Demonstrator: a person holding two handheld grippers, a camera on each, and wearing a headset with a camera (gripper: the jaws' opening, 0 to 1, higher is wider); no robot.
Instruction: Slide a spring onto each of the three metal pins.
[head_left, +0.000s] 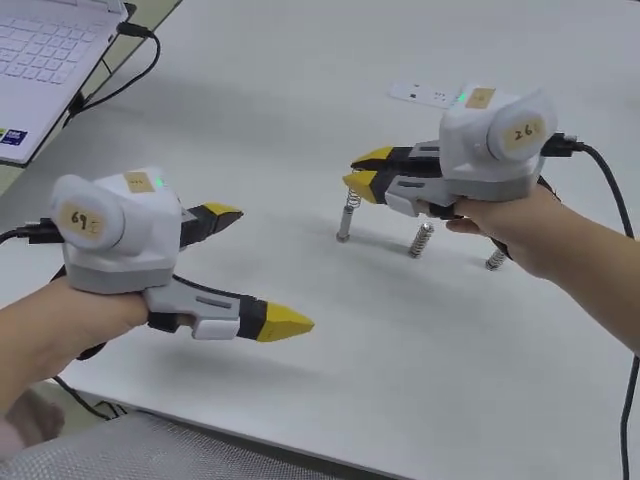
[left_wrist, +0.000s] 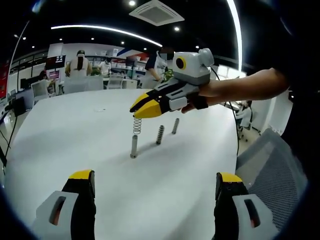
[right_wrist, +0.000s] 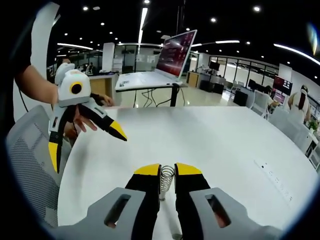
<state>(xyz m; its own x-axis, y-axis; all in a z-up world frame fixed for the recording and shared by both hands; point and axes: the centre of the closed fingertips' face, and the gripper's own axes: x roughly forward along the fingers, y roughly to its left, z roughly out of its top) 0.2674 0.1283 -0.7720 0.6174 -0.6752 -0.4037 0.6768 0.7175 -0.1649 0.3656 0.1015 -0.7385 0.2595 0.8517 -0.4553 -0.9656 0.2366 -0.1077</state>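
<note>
Three metal pins stand in a row on the white table (head_left: 300, 120). The left pin (head_left: 345, 232) carries a spring (head_left: 351, 204) on its upper part, and my right gripper (head_left: 362, 172) is shut on that spring (right_wrist: 166, 177). The middle pin (head_left: 421, 240) and the right pin (head_left: 495, 260) each wear a spring down their length; my hand partly hides the right one. In the left gripper view the same row shows as left pin (left_wrist: 134, 146), middle pin (left_wrist: 160, 134) and right pin (left_wrist: 175, 125). My left gripper (head_left: 258, 267) hovers open and holds nothing, well to the left of the pins.
A white laptop (head_left: 40, 60) with a black cable (head_left: 130, 75) sits at the table's far left corner. A white power strip (head_left: 420, 95) lies behind the pins. The table's near edge (head_left: 250, 440) runs just below my left hand, with a mesh chair (head_left: 150, 450) under it.
</note>
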